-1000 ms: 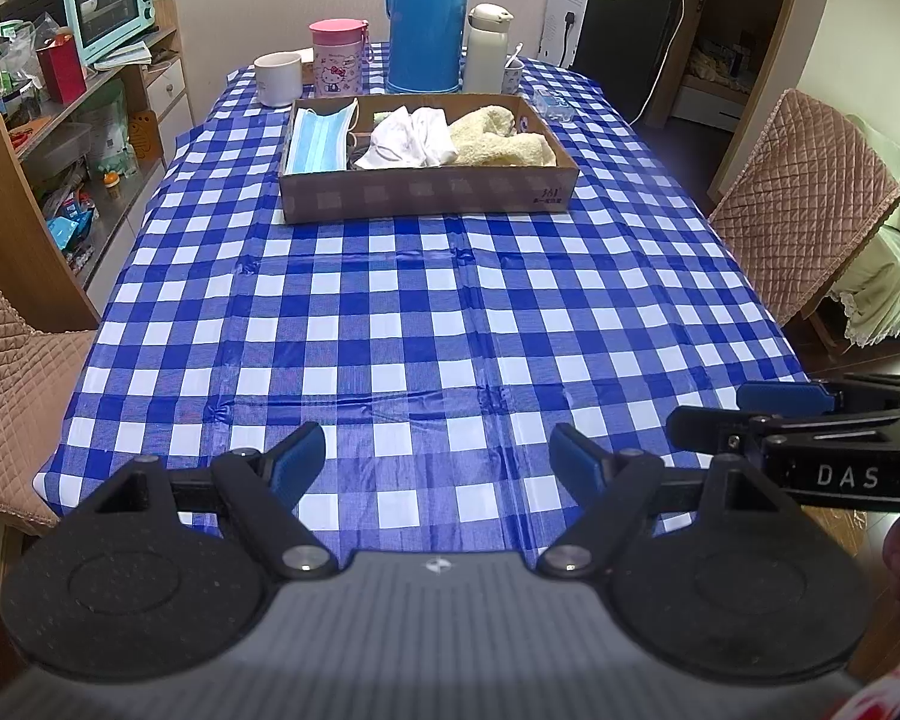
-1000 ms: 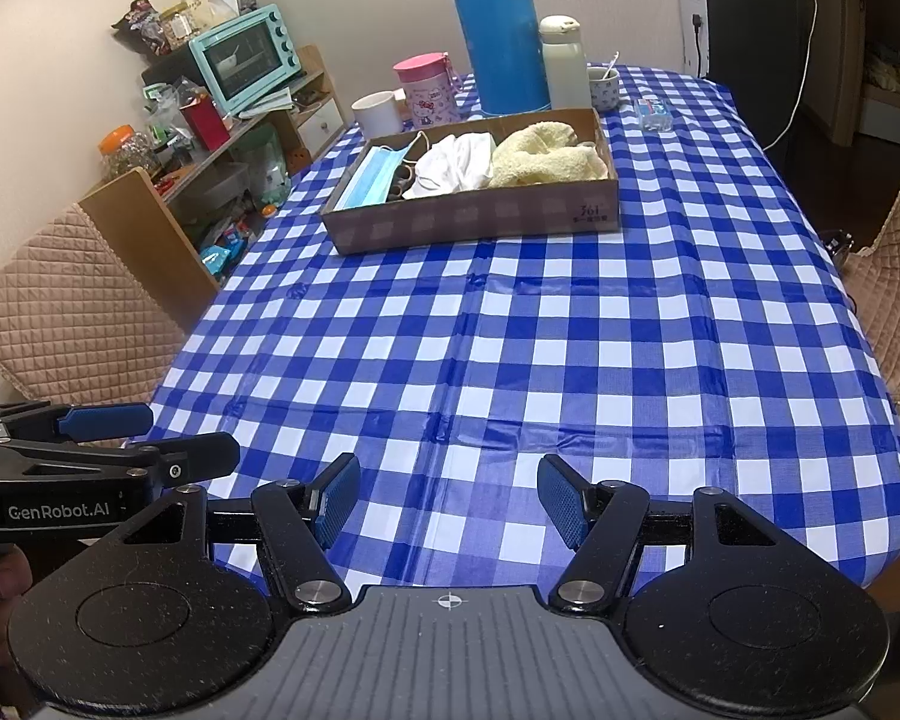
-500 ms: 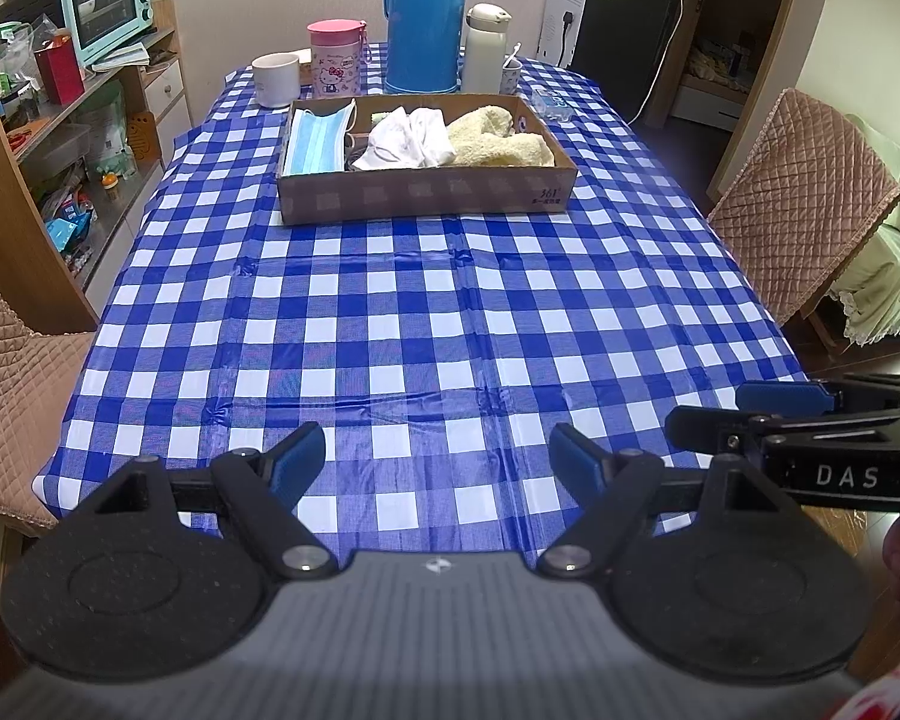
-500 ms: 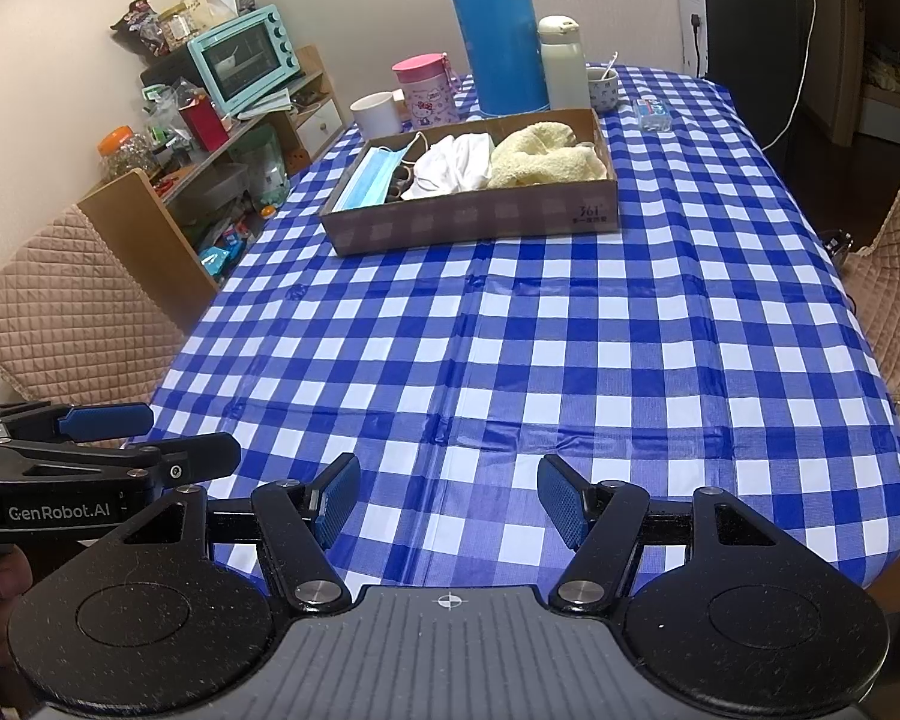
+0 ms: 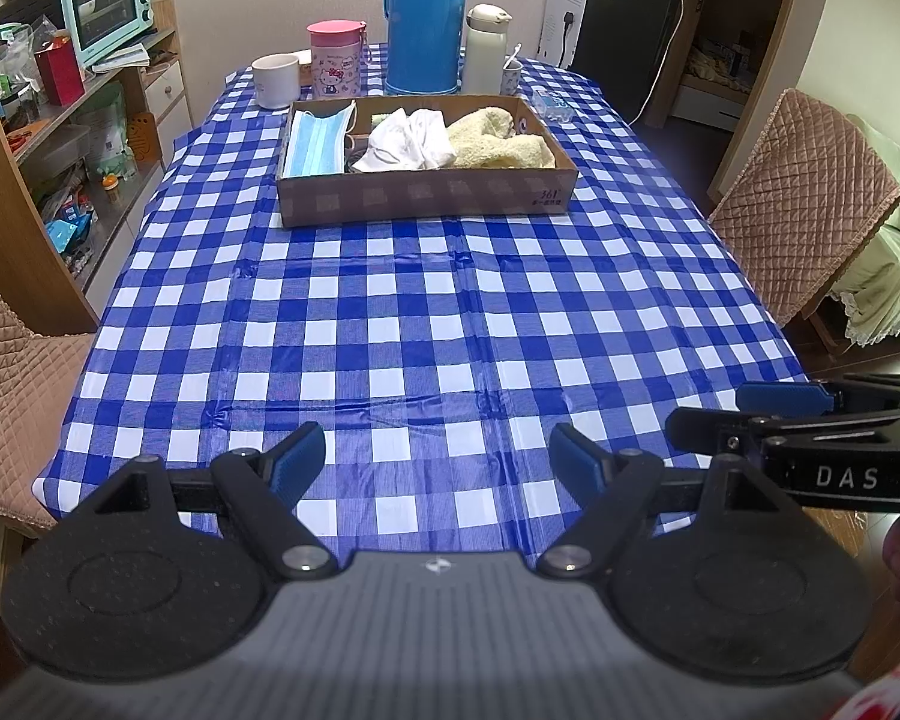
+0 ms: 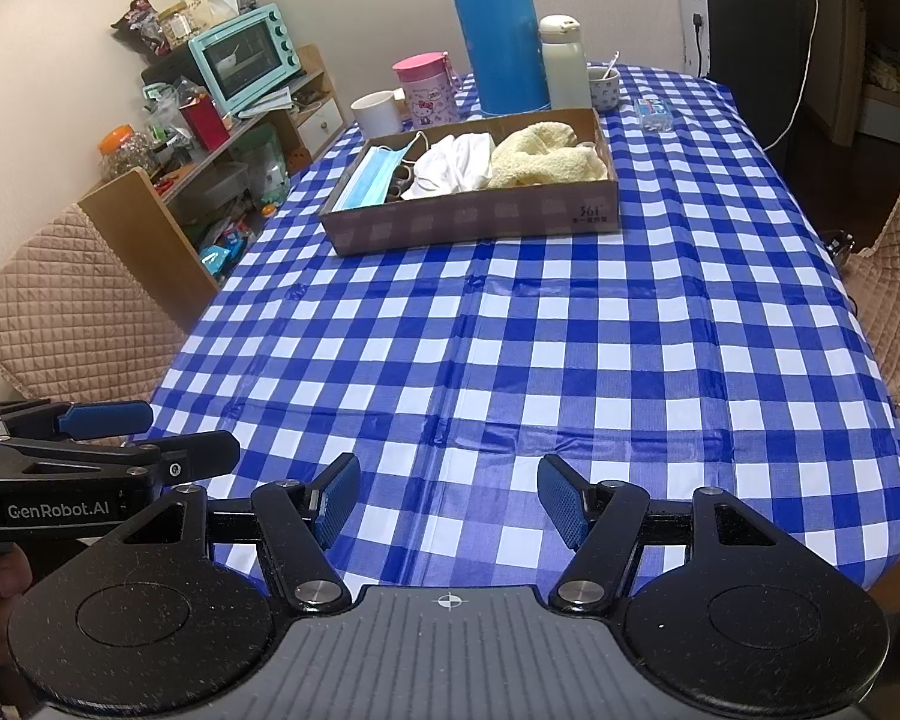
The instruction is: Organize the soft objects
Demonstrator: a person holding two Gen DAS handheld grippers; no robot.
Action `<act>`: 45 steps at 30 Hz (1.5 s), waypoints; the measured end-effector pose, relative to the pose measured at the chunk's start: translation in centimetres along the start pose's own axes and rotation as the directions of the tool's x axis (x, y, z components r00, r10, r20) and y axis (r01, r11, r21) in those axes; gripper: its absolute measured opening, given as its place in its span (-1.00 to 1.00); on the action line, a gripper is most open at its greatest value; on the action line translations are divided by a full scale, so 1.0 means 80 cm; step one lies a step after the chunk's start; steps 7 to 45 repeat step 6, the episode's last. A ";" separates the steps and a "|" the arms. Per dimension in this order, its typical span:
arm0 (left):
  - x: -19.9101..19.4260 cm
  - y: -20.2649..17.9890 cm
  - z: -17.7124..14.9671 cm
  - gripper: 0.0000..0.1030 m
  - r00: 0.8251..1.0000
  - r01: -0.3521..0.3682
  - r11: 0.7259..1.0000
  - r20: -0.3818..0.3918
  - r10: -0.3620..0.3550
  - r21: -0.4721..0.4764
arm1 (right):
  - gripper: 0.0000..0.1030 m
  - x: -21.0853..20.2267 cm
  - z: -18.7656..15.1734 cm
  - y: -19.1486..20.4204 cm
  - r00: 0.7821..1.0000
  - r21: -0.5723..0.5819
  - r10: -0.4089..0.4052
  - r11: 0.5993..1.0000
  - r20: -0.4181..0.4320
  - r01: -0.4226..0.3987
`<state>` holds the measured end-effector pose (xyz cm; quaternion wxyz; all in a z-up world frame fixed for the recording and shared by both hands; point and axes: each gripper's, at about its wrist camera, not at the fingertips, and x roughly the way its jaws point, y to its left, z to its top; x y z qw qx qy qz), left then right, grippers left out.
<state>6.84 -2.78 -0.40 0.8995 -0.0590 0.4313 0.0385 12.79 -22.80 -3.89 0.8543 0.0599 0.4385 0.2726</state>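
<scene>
A shallow cardboard box stands on the far half of the blue checked table. In it lie a blue face mask at the left, a white cloth in the middle and a cream fluffy towel at the right. My left gripper is open and empty over the near table edge. My right gripper is open and empty beside it, also at the near edge. Each gripper shows at the side of the other's view.
Behind the box stand a white mug, a pink cup, a tall blue thermos, a white flask and a small cup. Quilted chairs flank the table. A cluttered shelf with a teal oven is at the left.
</scene>
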 end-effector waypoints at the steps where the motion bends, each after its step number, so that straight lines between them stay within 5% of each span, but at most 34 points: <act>1: 0.000 0.000 0.000 0.56 1.000 0.000 1.000 0.000 0.000 0.001 | 0.27 0.000 0.000 0.000 1.000 0.000 -0.001 1.000 -0.001 0.001; 45: 0.003 -0.001 0.005 0.56 1.000 0.001 1.000 -0.003 -0.001 0.001 | 0.27 0.001 0.000 0.000 1.000 0.001 0.000 1.000 -0.001 0.000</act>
